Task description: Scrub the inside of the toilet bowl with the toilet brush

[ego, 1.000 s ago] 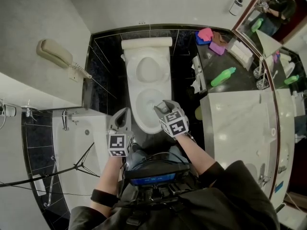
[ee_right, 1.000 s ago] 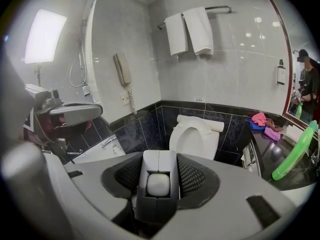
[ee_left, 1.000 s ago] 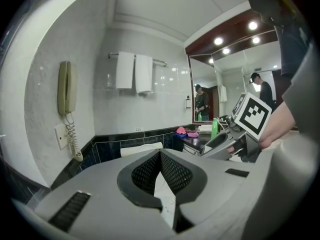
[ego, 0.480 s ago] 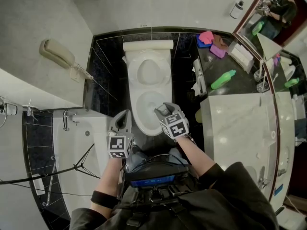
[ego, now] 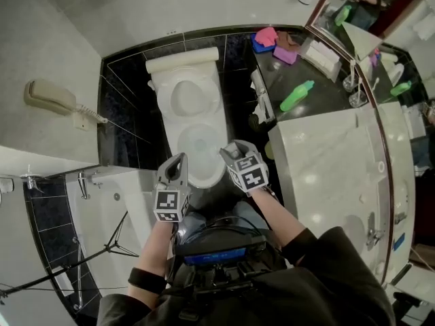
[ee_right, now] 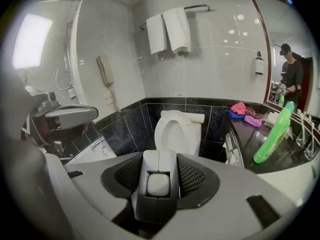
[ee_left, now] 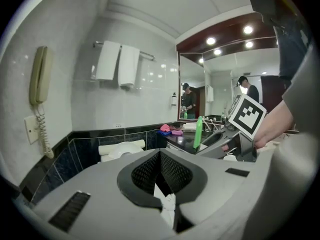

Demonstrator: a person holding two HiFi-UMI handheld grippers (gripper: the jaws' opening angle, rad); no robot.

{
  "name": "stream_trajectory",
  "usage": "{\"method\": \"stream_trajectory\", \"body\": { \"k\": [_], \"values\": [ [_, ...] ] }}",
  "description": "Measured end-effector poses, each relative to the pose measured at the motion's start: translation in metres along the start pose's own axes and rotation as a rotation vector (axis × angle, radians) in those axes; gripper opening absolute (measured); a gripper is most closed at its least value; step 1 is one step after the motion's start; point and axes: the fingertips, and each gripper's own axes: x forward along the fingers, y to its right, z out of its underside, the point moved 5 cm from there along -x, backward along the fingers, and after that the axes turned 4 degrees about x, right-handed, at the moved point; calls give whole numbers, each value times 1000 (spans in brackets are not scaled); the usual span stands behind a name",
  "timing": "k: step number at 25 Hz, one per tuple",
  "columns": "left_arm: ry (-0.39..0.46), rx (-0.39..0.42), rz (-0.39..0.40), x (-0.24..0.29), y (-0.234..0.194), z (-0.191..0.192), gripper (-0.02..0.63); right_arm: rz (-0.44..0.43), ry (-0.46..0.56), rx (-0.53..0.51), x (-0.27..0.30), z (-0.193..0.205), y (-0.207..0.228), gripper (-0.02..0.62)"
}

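The white toilet [ego: 192, 94] stands against the black tiled wall with its lid up and its bowl [ego: 197, 145] open. It also shows in the right gripper view [ee_right: 175, 129] and low in the left gripper view [ee_left: 120, 149]. I see no toilet brush. My left gripper [ego: 175, 160] hangs by the bowl's front left rim, and its mesh pads [ee_left: 145, 171] meet at the tip with nothing between them. My right gripper [ego: 228, 153] is at the front right rim, shut on a grey block [ee_right: 159, 179] with a pale rounded cap. I cannot tell what the block is.
A marble counter [ego: 333, 175] is close on the right, and beyond it a dark shelf holds a green bottle [ego: 297, 96] and pink and purple cloths [ego: 266, 37]. A bathtub [ego: 115, 216] and a tripod lie left. A wall phone [ego: 49, 97] hangs at far left.
The head view has swung, so the toilet now sits further left in the picture. Both grippers lie further right relative to the bowl, the right one beside its rim rather than over it.
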Motion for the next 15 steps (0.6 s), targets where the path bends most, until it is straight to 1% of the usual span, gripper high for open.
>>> {"method": "stream_trajectory", "body": {
  "k": [4,6,9,12,15],
  "values": [
    [1,25,131,35,38,-14,2,88,9,67,-20,15,46,209],
    [4,40,189,52,57,-18,2,126,14,97,-32,19,64,207],
    [6,62,271,73,85,-23,2,182,15,131,-44,35,91,207],
    [3,91,336,93,109,-27,2,217,25,173,-51,45,111,206],
    [-5,111,378,107,125,-28,2,238,27,202,-51,56,125,206]
  ]
}}
